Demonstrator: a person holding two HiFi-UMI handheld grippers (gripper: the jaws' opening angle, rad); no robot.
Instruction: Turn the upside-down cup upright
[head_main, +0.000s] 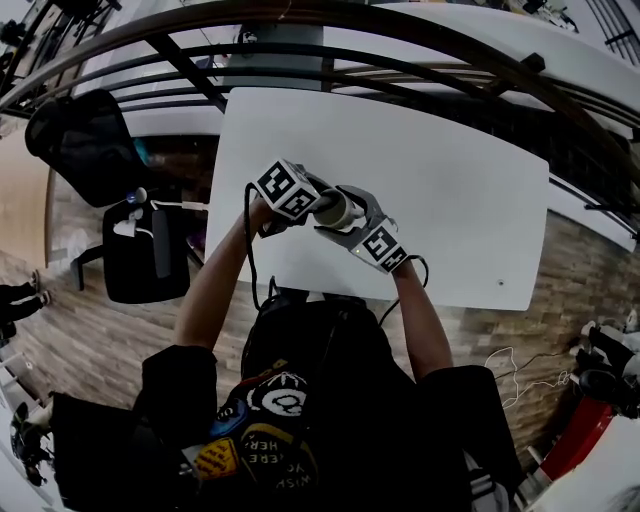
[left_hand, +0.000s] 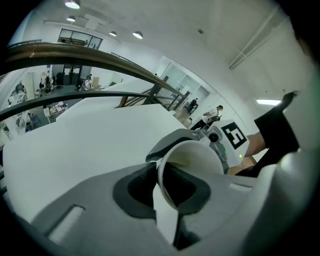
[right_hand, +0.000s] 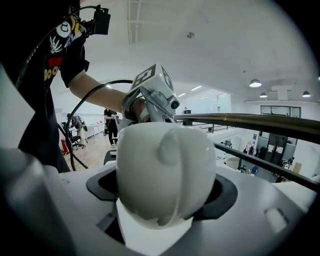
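A white cup (head_main: 335, 208) hangs on its side above the white table (head_main: 440, 170), held between both grippers. My left gripper (head_main: 318, 203) comes from the left and is shut on the cup's thin rim wall (left_hand: 165, 200); the cup's open mouth (left_hand: 192, 157) faces that camera. My right gripper (head_main: 350, 220) comes from the right with wide jaws around the cup's rounded body (right_hand: 165, 170), whose sides meet both pads. The cup's base faces the right gripper view. The left gripper's marker cube (right_hand: 152, 77) shows behind the cup there.
The cup is over the table's near-left part, close to its front edge (head_main: 330, 292). A black chair (head_main: 145, 250) stands left of the table on the wooden floor. A dark railing (head_main: 400, 40) curves beyond the far side.
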